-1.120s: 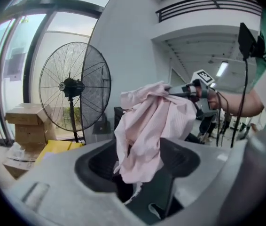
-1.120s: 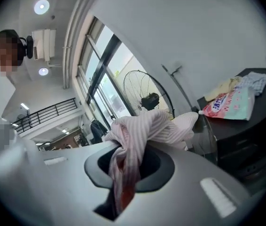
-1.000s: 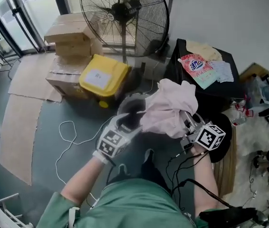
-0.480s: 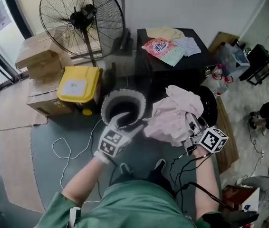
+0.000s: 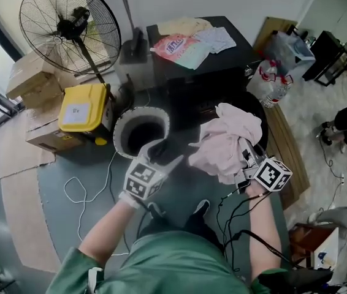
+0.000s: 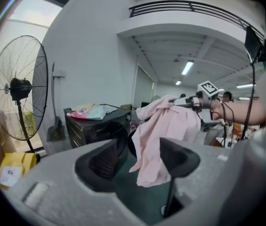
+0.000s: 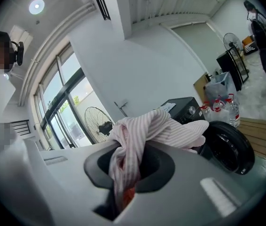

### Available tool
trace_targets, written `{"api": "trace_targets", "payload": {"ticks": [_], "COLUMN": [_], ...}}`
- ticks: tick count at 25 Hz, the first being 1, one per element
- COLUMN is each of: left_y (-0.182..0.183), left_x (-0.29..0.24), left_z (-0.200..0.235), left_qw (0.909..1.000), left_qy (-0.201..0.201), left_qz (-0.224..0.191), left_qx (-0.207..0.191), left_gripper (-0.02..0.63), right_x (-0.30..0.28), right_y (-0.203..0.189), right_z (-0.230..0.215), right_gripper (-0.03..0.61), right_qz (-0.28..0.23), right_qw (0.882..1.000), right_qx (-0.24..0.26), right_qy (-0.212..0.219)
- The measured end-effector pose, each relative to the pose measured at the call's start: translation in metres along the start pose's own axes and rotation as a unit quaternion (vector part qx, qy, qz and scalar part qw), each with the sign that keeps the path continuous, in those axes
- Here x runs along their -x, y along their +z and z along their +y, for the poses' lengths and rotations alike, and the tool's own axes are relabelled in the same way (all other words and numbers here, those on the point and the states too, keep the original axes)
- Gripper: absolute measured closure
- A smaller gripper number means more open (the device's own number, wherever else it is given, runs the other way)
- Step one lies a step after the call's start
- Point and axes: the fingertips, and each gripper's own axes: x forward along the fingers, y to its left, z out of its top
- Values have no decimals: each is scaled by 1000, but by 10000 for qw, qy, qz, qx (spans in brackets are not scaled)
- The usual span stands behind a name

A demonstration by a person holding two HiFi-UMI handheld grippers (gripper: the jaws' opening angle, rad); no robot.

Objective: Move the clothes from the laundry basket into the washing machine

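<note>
Right gripper (image 5: 246, 162) clamped on pink garment (image 5: 225, 141); washing machine (image 5: 205, 89) just ahead, beyond garment. Left gripper (image 5: 164, 157) gaping, empty, farther off.

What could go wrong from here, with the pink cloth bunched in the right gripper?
1. Only the right gripper pinches the pink cloth; the left gripper is open, so the loose bulk may slip out.
2. Hanging folds could catch on the open washer door and drop to the floor.
3. A white cord loops there near the shoes; a possible trip.
</note>
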Motion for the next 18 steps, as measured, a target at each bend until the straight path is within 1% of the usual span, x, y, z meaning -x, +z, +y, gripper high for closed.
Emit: {"api": "trace_targets", "payload": {"ticks": [6, 9, 14, 18], "left_y": [10, 12, 22, 24], "left_x": [-58, -79, -99, -107], "left_z": [-31, -44, -58, -60], "left_qw": [9995, 9989, 9973, 9962], "left_qy": [259, 419, 685, 819], "left_qz": [143, 192, 222, 276], "left_qx": [54, 48, 117, 136], "left_gripper": [327, 327, 327, 327], "right_x": [4, 1, -7, -15], "right_y": [31, 43, 61, 65], "right_z": [-71, -100, -132, -148], "right_gripper": [549, 549, 549, 549], "right_qz": [9, 67, 86, 94], "right_qw": [10000, 10000, 9998, 9996], "right_qx": [-9, -6, -69, -167], "right_qy": [-12, 65, 174, 228]}}
